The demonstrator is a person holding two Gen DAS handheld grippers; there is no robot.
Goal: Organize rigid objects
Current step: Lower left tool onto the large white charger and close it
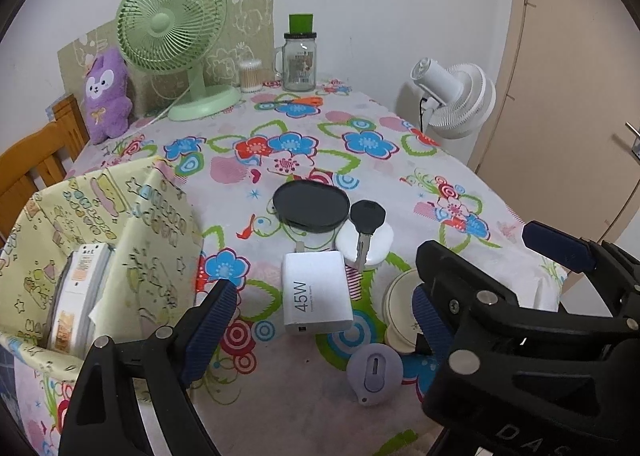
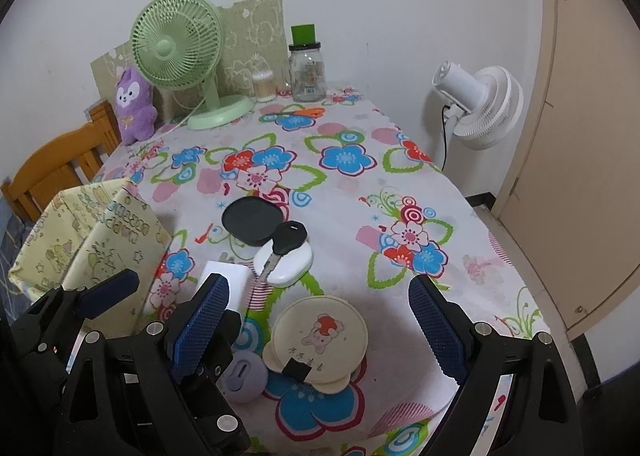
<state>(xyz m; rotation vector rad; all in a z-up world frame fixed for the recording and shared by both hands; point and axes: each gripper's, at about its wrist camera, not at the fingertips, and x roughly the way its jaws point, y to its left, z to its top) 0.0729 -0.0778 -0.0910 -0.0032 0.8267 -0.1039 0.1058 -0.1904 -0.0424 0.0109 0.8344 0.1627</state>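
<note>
On the flowered tablecloth (image 1: 400, 183) lie a white 45W charger (image 1: 316, 296), a black round disc (image 1: 310, 205), a black-headed key (image 1: 366, 223) resting on a white oval case (image 1: 374, 250), a cream round compact (image 2: 320, 340) and a lilac round gadget (image 1: 374, 372). My left gripper (image 1: 320, 318) is open above the charger, touching nothing. The right gripper (image 2: 320, 324) hangs open over the cream compact, also apart from it. A yellow patterned fabric box (image 1: 132, 223) stands at the left with a white pack (image 1: 80, 288) inside.
At the back stand a green desk fan (image 1: 172, 19), a purple plush toy (image 1: 106, 95), a cotton-swab tub (image 1: 250, 75) and a glass jar (image 1: 298, 63). A white fan (image 1: 456, 95) and a door (image 1: 580, 95) are to the right, and a wooden chair (image 1: 32, 163) to the left.
</note>
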